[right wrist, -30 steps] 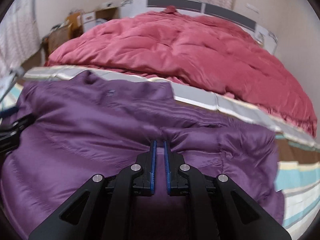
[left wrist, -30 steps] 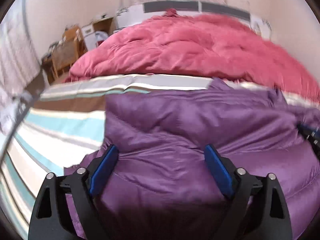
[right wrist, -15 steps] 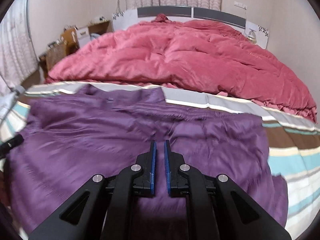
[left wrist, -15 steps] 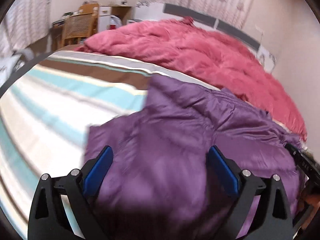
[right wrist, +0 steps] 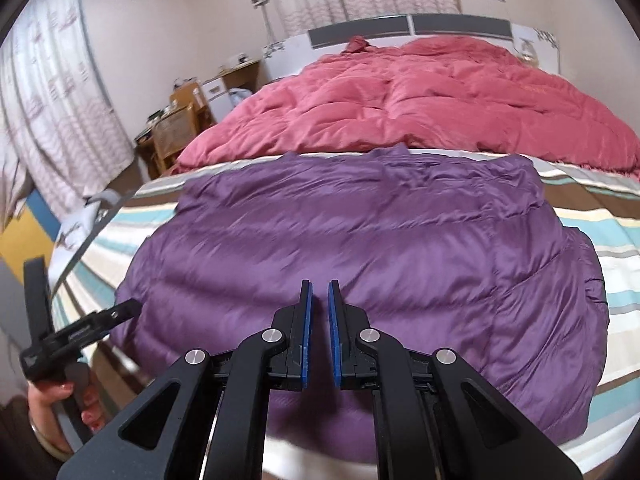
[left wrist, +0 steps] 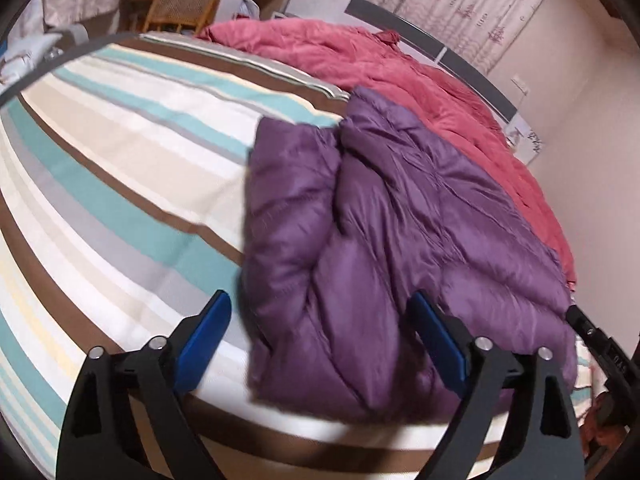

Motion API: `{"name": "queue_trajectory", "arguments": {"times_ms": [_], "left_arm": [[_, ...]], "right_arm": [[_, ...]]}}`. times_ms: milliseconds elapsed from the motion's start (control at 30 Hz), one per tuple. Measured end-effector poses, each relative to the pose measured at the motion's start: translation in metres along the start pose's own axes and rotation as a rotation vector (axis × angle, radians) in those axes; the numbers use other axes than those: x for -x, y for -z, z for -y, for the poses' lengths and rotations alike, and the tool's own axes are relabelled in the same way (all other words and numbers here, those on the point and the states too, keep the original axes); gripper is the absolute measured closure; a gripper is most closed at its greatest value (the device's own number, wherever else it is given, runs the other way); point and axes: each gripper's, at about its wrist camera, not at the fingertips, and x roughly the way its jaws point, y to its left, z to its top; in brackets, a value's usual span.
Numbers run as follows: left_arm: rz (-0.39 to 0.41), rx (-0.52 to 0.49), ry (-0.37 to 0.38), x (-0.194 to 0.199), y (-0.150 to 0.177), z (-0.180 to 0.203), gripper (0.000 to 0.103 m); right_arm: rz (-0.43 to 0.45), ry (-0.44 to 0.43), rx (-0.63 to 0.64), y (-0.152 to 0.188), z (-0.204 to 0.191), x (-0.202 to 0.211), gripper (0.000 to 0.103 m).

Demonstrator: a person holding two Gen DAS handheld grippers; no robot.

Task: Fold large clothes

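the puffy purple quilted down jacket (right wrist: 372, 248) lies spread flat on the striped bedsheet of teal, brown, cream and grey bands (left wrist: 120, 168), close to the near edge of the bed. in the right wrist view its hem runs just inside that edge, and its far side ends just short of the rumpled pink-red quilted duvet (right wrist: 420, 100), with a thin strip of sheet between them. in the left wrist view a folded-in panel makes a straight vertical edge on the jacket's left, and beyond it a wide stretch of bare sheet runs away to the left. a wicker chair (left wrist: 184, 4) and a wooden desk stand past the bed's far corner, well apart from the jacket.

the left gripper (left wrist: 320, 340) hangs above the near corner of the jacket with its blue pads spread wide and nothing between them. the right gripper (right wrist: 318, 332) is over the jacket's near hem, its blue pads almost together with only a thin gap; nothing is seen pinched in that gap.

compared with a second ago, the left gripper has drawn back and swung left, so far more bare sheet shows on that side. the right gripper has pulled back from the fabric, and the jacket now lies flatter and smoother.
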Motion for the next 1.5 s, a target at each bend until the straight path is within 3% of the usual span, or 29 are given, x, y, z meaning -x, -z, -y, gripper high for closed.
{"name": "queue_trajectory", "arguments": {"times_ms": [167,300,500,733,867,1000,1067,1233,1500], "left_arm": [[-0.038,-0.028,0.037,-0.013,-0.010,0.009,0.014],[-0.028,0.062,0.094,-0.014,-0.010,0.007,0.014],[0.002,0.093,0.140,-0.016,0.000,0.010,0.017],[0.022,0.193,0.190,-0.015,0.006,-0.005,0.037],[0.016,0.206,0.198,-0.021,0.002,-0.004,0.039],[-0.010,0.274,0.252,-0.027,0.004,-0.006,0.055],[-0.007,0.281,0.261,-0.028,0.006,-0.007,0.058],[0.051,0.208,0.227,-0.019,0.005,0.006,0.077],[0.209,0.047,0.217,0.026,0.002,0.047,0.083]], "right_arm": [[-0.041,0.022,0.048,0.002,-0.013,-0.011,0.095],[-0.134,0.040,0.036,0.006,-0.008,-0.043,0.095],[-0.149,0.062,0.054,0.016,-0.007,-0.060,0.095],[-0.139,0.054,0.040,0.021,-0.004,-0.057,0.095],[-0.144,0.047,0.025,0.019,-0.003,-0.057,0.095],[-0.139,0.047,0.023,0.019,-0.002,-0.056,0.095],[-0.139,0.048,0.022,0.019,-0.003,-0.056,0.095],[-0.137,0.063,0.039,0.020,-0.004,-0.057,0.095],[-0.123,0.111,0.086,0.023,-0.012,-0.060,0.095]]}}
